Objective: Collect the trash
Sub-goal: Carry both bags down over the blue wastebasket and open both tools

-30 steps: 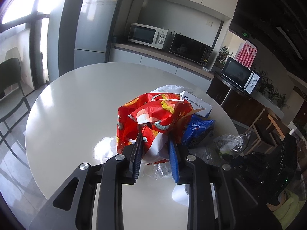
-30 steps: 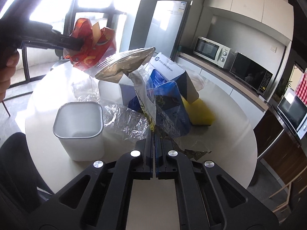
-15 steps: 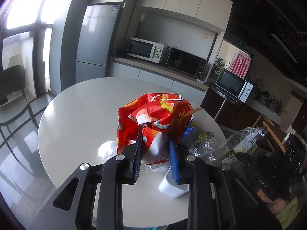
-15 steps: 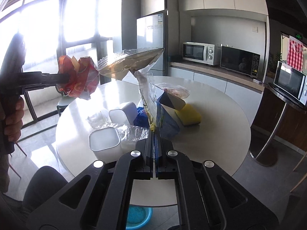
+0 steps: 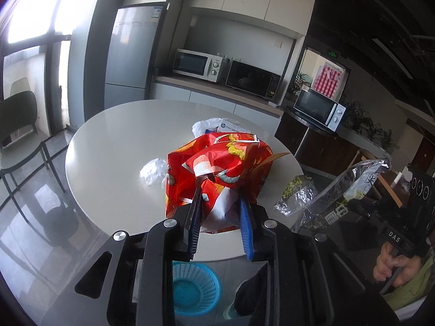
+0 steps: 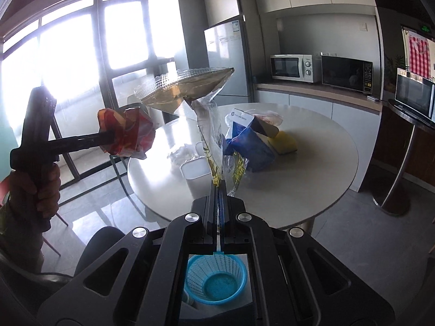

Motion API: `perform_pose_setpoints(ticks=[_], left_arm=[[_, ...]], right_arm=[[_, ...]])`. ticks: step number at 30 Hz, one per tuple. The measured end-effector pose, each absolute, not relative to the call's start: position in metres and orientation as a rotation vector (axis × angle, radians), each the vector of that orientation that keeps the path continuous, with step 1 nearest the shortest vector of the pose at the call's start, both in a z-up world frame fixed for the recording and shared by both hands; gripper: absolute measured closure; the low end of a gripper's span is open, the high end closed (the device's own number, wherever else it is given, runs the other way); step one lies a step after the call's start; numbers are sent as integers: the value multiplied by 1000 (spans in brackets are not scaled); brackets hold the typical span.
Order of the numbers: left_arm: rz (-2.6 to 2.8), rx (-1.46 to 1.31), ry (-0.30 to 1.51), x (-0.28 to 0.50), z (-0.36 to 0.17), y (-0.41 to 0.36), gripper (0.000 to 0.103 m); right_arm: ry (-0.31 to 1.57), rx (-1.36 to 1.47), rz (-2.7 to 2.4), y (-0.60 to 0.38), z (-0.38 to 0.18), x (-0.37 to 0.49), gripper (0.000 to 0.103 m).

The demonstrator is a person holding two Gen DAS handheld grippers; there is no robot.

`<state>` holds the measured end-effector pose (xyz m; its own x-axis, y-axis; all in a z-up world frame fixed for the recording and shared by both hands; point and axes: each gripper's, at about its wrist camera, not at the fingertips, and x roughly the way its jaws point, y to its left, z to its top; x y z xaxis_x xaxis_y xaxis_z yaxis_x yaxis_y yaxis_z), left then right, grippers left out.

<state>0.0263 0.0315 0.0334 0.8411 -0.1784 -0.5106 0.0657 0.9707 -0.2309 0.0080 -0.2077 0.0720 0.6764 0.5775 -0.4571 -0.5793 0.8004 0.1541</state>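
My left gripper (image 5: 220, 199) is shut on a crumpled red snack bag (image 5: 217, 168) and holds it in the air off the near edge of the round white table (image 5: 114, 146). It also shows in the right wrist view (image 6: 127, 134). My right gripper (image 6: 218, 187) is shut on a clear and silver plastic wrapper (image 6: 190, 87), which hangs upward from the jaws; it shows too in the left wrist view (image 5: 339, 190). A blue mesh trash basket (image 6: 216, 278) stands on the floor below both grippers (image 5: 194, 288).
On the table lie a blue bag (image 6: 252, 146), a white and blue box (image 6: 242, 118), a yellow sponge (image 6: 284, 142), a white tub (image 6: 197, 172) and crumpled white plastic (image 5: 152, 169). A chair (image 5: 19, 135) stands at the left. Counter with microwaves (image 5: 195, 65) behind.
Both grippers have pulled back from the table and risen, each carrying its wrapper. The blue basket on the floor has come into view under them.
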Motion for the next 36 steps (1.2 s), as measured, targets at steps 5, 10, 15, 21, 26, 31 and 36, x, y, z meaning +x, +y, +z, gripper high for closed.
perform_pose_setpoints(ticks=[5, 10, 15, 21, 26, 31, 36], left_arm=[[-151, -189, 624, 7, 12, 24, 79], [-186, -182, 699, -4, -11, 16, 79], [-213, -167, 791, -7, -44, 6, 79], [-203, -191, 906, 5, -93, 3, 79], [-170, -208, 969, 16, -132, 7, 79], [-138, -249, 1014, 27, -168, 18, 79], [-105, -270, 1052, 41, -199, 24, 79]], right_arm=[[551, 9, 703, -216, 69, -17, 103], [607, -10, 720, -212, 54, -32, 102], [693, 10, 756, -203, 26, -36, 103], [777, -54, 735, -181, -14, -26, 103], [848, -42, 742, -167, -55, -9, 102], [914, -27, 719, -154, -90, 10, 102], [1001, -3, 684, -138, -132, 33, 102]])
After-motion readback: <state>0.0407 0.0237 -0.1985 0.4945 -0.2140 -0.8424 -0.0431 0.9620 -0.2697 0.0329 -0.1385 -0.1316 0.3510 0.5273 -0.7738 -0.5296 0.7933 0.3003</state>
